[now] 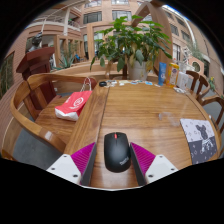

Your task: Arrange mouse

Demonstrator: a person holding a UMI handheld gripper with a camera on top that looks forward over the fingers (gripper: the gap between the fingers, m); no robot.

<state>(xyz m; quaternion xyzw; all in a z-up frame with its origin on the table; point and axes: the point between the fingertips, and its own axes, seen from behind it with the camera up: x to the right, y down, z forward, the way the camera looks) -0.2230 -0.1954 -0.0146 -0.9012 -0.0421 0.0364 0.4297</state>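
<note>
A black computer mouse [117, 150] with a red scroll wheel lies on the wooden table [150, 115], between my gripper's [114, 147] two fingers. It points away from me and sits nearer the right pad. The left pink pad [82, 160] stands a little off its side, with a strip of wood showing between them. The right pink pad [143, 157] is close against its other side. The gripper is open around the mouse, which rests on the table.
A red and white bag [73, 104] lies on a wooden chair [45, 115] to the left. A patterned sheet [199, 138] lies at the table's right edge. A potted plant [132, 45], a blue bottle [162, 73] and small items stand at the far end.
</note>
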